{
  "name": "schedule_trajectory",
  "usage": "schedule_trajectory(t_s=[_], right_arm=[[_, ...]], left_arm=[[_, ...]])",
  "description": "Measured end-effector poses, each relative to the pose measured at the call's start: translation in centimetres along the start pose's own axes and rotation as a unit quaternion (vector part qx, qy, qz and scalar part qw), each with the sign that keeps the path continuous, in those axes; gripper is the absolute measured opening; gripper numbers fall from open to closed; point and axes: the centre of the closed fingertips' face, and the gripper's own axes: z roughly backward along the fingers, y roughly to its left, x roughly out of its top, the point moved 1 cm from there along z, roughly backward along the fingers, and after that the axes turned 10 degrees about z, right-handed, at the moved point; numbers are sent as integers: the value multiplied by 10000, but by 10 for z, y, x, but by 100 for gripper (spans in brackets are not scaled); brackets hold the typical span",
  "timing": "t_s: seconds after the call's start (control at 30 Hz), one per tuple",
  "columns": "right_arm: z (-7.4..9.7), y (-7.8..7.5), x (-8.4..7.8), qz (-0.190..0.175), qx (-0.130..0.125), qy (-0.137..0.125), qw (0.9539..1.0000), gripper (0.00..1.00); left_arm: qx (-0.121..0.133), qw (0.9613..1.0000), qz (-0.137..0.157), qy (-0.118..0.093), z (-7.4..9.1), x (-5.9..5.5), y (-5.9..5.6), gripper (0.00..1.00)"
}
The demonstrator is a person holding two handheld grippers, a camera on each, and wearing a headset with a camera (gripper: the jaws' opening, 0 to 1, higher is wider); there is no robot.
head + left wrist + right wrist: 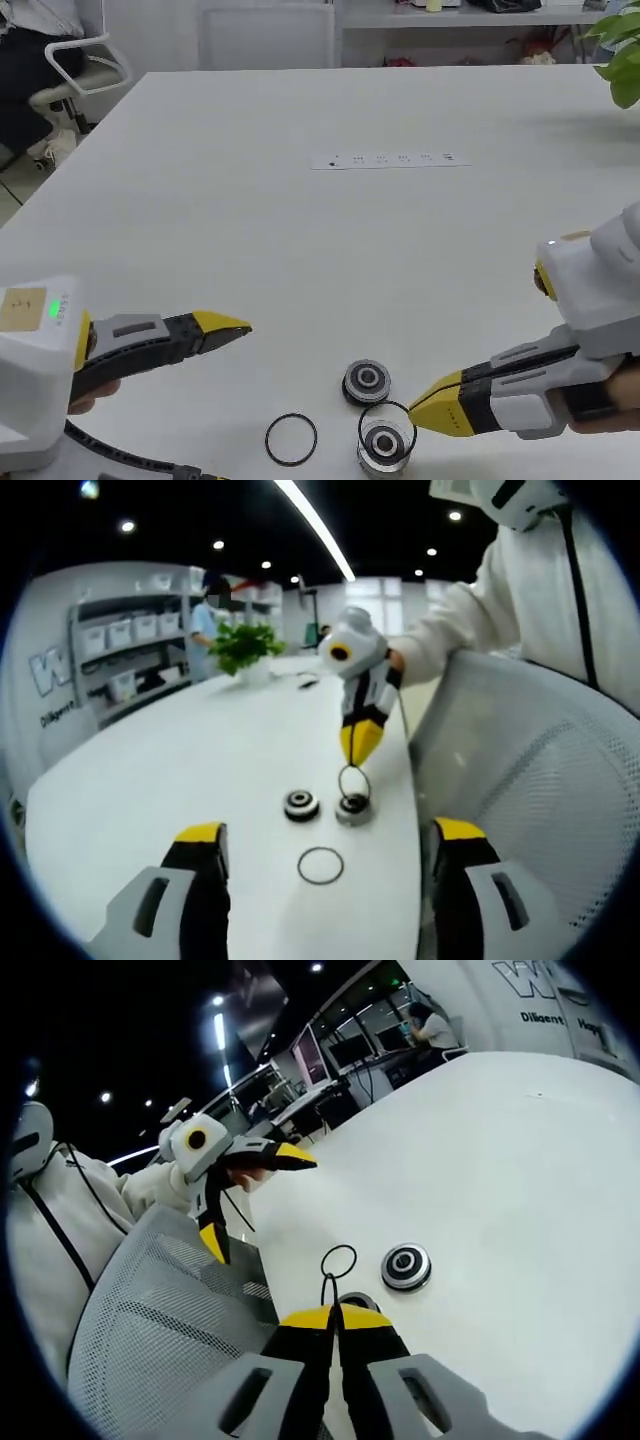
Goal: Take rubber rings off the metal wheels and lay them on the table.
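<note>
Worked over the white worktop (300, 220). Held left claw (235, 328) wide and empty at near left. Had right claw (425, 405) pinched onto a rubber ring (388, 403) just above the near wheel (384, 443). Risked snagging the rim and dragging that unbraced wheel, or slipping and flicking the loose ring (270, 438).

loose ring (291, 439) L of near wheel (385, 447) | 2nd wheel (367, 380) behind, maybe touching

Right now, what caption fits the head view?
Right gripper pinches a rubber ring at the near wheel; another ring lies on the table.
</note>
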Motion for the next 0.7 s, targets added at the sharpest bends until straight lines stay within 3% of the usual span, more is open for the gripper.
schedule_trajectory(t_s=[0.4,0.7], right_arm=[[-2,8,12,114,69,-23,9999,0],[-10,15,21,265,204,36,9994,0]], left_arm=[[405,9989,212,-130,24,-8,4,90],[680,9970,365,-102,42,-21,8,92]])
